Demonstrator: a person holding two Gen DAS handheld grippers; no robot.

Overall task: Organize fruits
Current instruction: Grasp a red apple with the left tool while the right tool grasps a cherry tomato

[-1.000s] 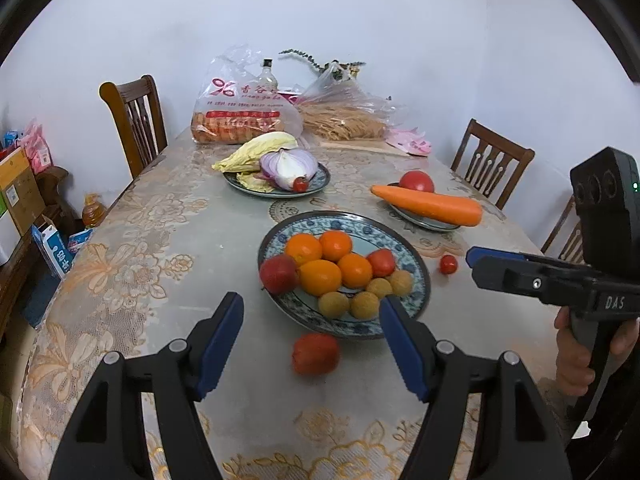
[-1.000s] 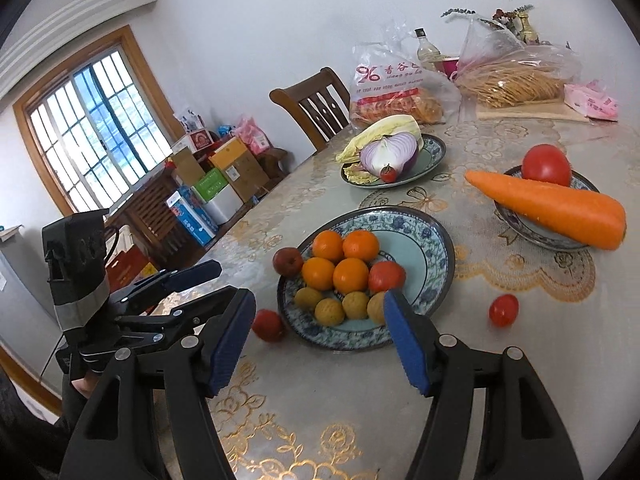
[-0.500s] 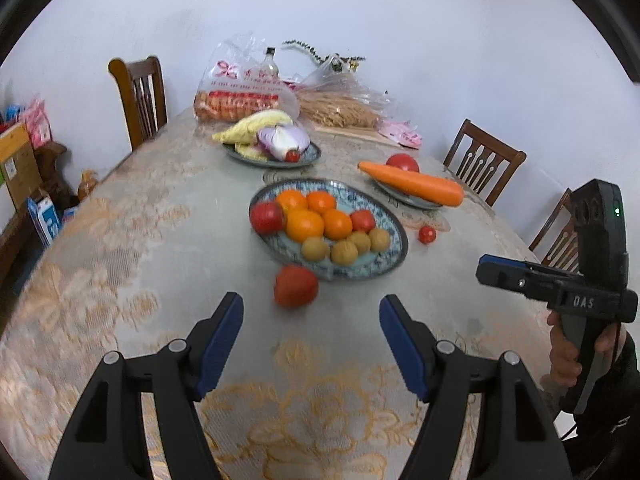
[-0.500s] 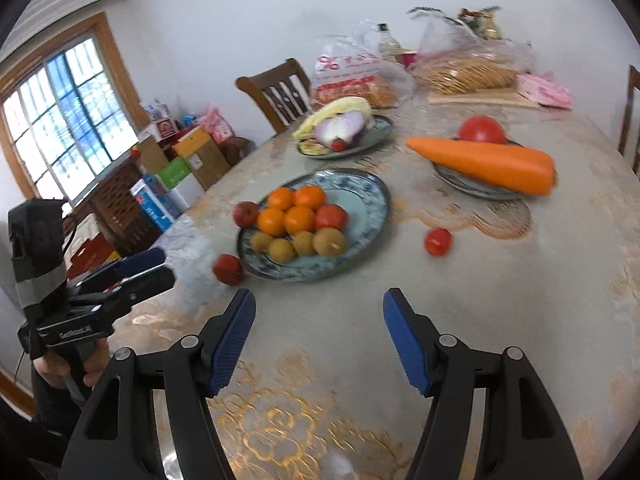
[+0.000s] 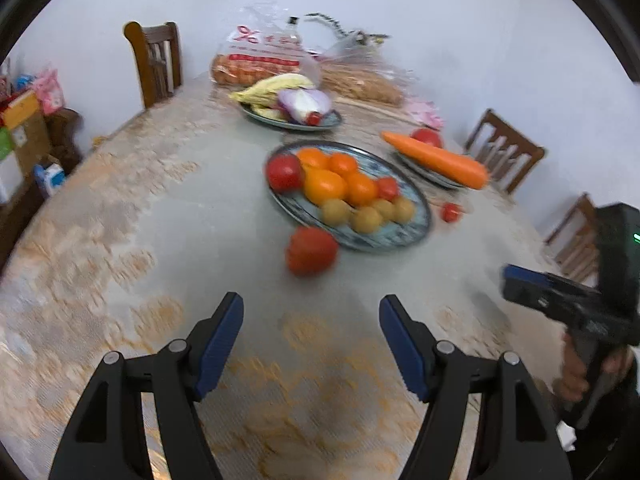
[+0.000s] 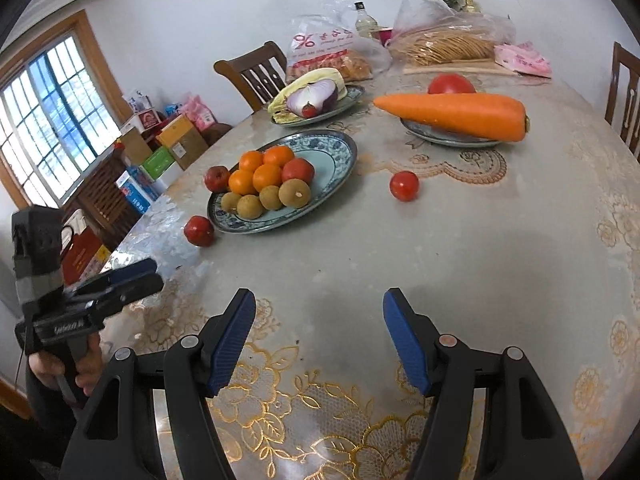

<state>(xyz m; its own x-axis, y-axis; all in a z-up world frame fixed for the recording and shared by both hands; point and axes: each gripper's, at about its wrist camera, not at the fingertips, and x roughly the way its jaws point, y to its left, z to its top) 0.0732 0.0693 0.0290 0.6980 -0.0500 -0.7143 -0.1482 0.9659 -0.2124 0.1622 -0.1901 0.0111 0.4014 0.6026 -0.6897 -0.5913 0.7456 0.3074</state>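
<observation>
A blue patterned plate (image 5: 408, 232) (image 6: 340, 156) in the middle of the table holds oranges (image 6: 266, 176), small brown fruits (image 6: 294, 193) and red fruits. One red fruit (image 5: 311, 251) (image 6: 199, 231) lies on the cloth just in front of the plate. A small tomato (image 6: 404, 185) (image 5: 451, 212) lies to the plate's right. My left gripper (image 5: 311, 338) hovers open over the near table, a short way before the loose red fruit, with nothing between its fingers. My right gripper (image 6: 319, 336) is open too, empty, over the near cloth.
A plate with a big carrot (image 6: 452, 114) and a tomato stands at the right. A plate with onion and cabbage (image 6: 316, 98) sits farther back, bags of food (image 6: 324, 54) behind it. Wooden chairs (image 5: 154, 62) ring the table; boxes stand by the window on the left.
Both grippers have drawn back from the fruit plate toward the near table edge and sunk a little; the plate looks farther off. Both stay open and empty.
</observation>
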